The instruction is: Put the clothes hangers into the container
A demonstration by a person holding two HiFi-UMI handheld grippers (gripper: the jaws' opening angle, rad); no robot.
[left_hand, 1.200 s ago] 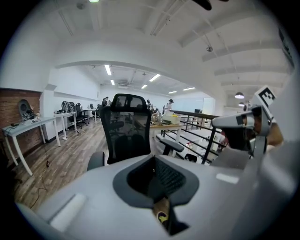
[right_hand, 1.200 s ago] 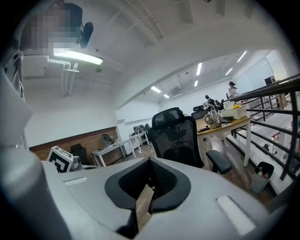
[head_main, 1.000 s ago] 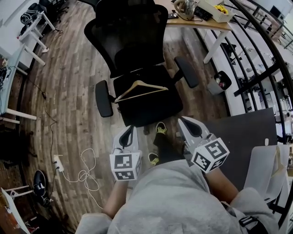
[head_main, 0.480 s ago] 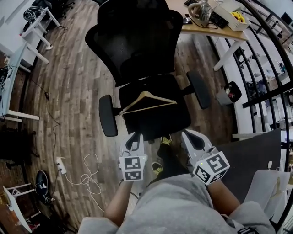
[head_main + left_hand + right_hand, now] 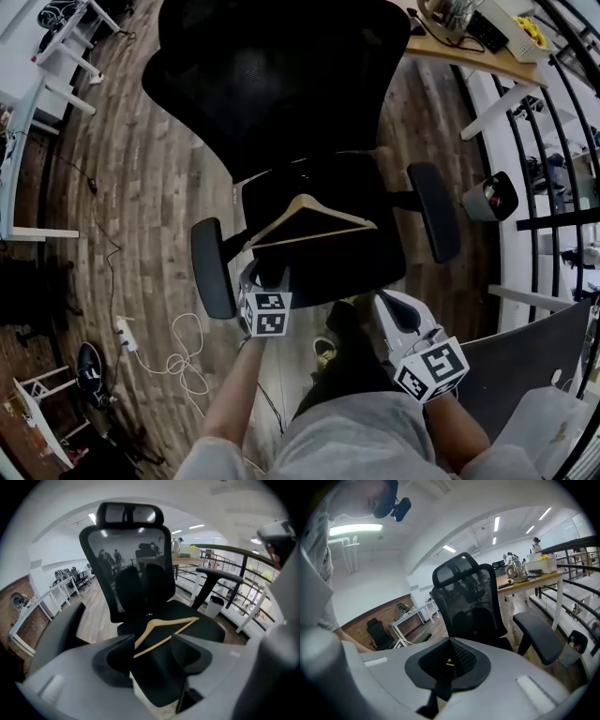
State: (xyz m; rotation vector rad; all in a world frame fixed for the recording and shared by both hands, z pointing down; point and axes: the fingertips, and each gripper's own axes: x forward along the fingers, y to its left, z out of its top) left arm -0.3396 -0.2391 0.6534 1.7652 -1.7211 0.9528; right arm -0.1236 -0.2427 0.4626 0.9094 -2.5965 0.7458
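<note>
Left gripper (image 5: pixel 267 278) has just been opening its jaws; they stand apart, gripping nothing, at the near left edge of the chair seat (image 5: pixel 328 267). A wooden clothes hanger (image 5: pixel 339 213) lies flat on that seat, just beyond the tips. The right gripper (image 5: pixel 392 305), near right, is clenched and empty.

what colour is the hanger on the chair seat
Pale natural-wood tan clothes hanger, lying on the black office chair seat; clearest in the head view.

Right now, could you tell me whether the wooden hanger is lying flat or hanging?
Lying flat: the wooden hanger rests on the black chair seat.
</note>
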